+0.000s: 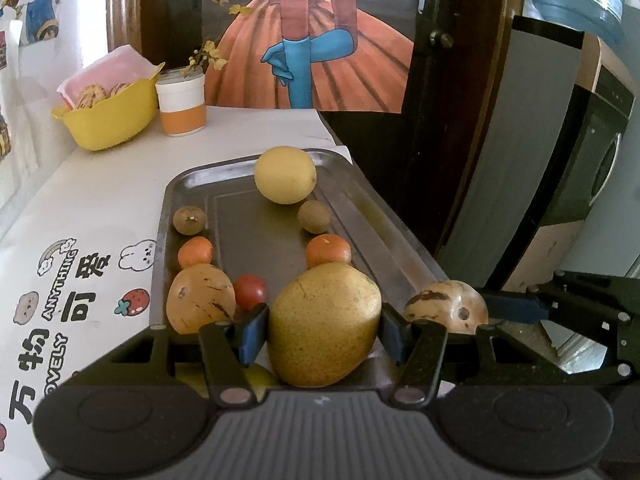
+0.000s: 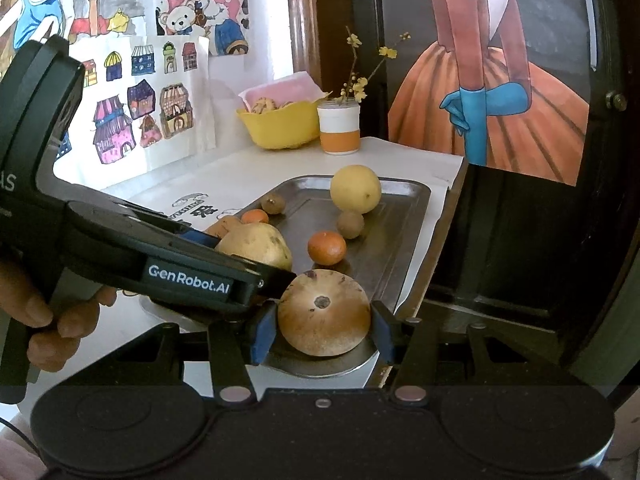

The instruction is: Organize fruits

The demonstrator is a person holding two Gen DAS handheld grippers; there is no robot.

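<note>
At the bottom centre of the left wrist view, the left gripper [image 1: 324,330] clasped a pear [image 1: 323,322] over the tray's [image 1: 384,236] near end. The right gripper [image 2: 323,330] gripped a melon [image 2: 323,312] at the tray's near right corner. Mandarins [image 1: 328,251], kiwis [image 1: 314,216] and a yellow fruit [image 1: 285,174] lay farther up the tray; a bowl [image 1: 110,118] sat upper left on the desk [image 1: 96,200].

Both grippers closed on fruit — side by side over the tray's near end.

Left gripper [image 1: 323,326]: blue pads pressed against both flanks of a yellow pear [image 1: 324,322]. Right gripper [image 2: 323,330]: pads clamped on a tan striped melon [image 2: 324,312], just right of the left one — a hand [image 2: 52,320] wraps the left gripper's handle, fingers curled.
</note>
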